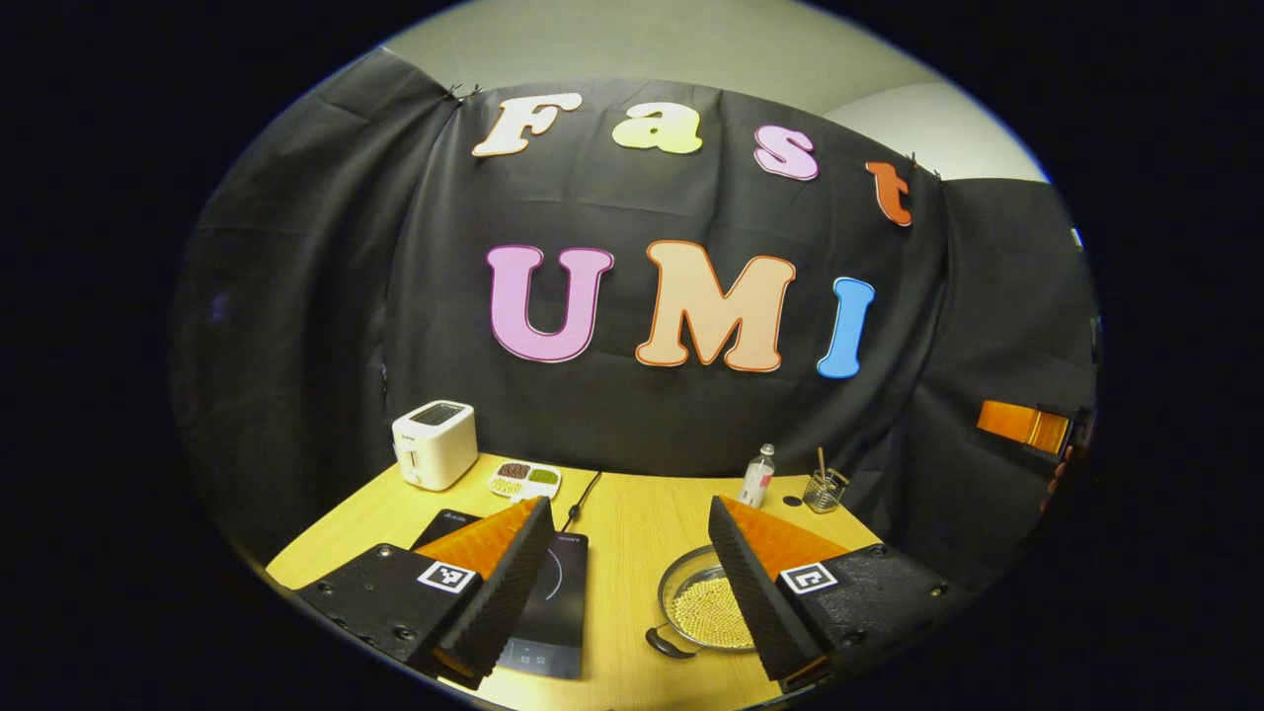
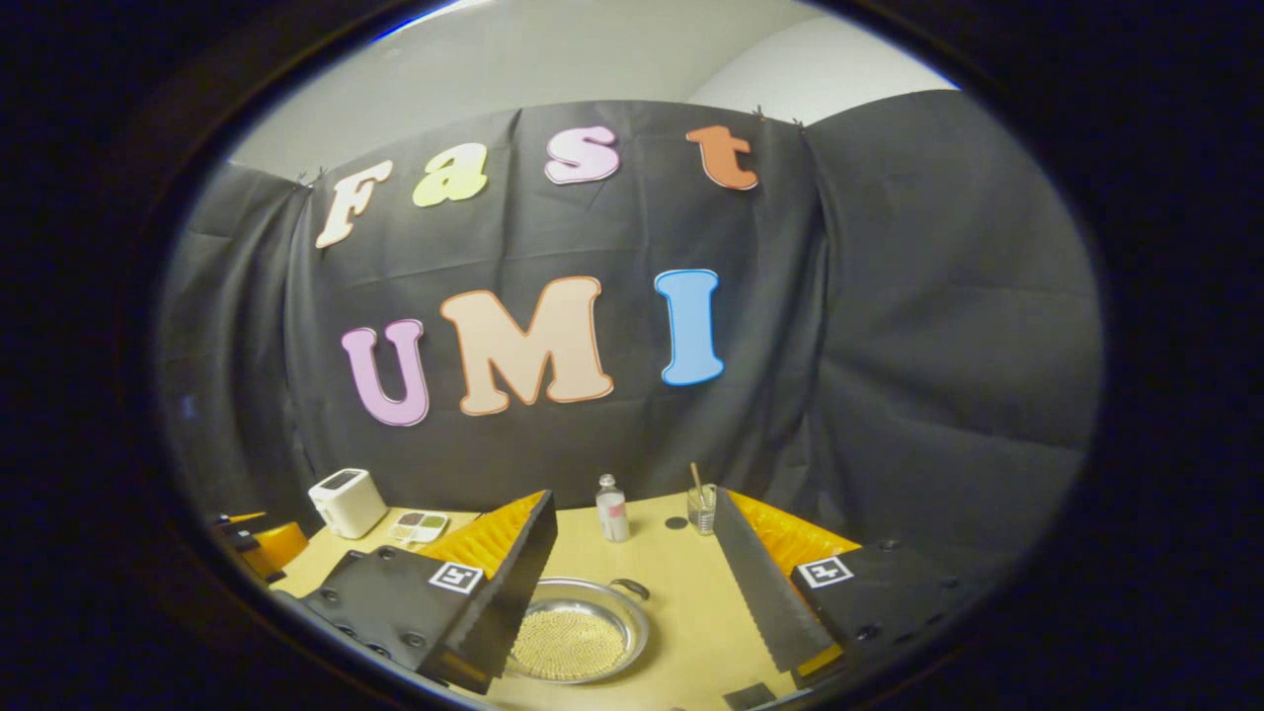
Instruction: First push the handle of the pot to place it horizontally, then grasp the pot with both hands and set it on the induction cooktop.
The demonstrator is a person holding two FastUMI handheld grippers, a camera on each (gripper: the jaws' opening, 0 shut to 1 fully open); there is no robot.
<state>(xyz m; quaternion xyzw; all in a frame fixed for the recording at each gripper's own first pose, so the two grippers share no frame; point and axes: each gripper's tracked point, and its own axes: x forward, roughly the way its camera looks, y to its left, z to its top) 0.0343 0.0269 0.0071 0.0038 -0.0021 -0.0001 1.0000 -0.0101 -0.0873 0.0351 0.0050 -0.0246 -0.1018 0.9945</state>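
In the left gripper view, the silver pot (image 1: 703, 607) holds yellow beads and sits on the wooden table (image 1: 632, 523), right of the black induction cooktop (image 1: 553, 602). One dark pot handle (image 1: 667, 644) points toward the near left. My left gripper (image 1: 629, 506) hangs open above the table; its right finger covers the pot's right side and its left finger covers part of the cooktop. In the right gripper view, the pot (image 2: 578, 632) lies low between the fingers with a handle (image 2: 632, 589) at its far right. My right gripper (image 2: 634, 497) is open and holds nothing.
A white toaster (image 1: 434, 444) and a small tray of beans (image 1: 525, 480) stand at the back left. A small bottle (image 1: 757, 476) and a glass with a stick (image 1: 825, 489) stand at the back right. The cooktop's cord (image 1: 585, 494) runs toward the cloth wall.
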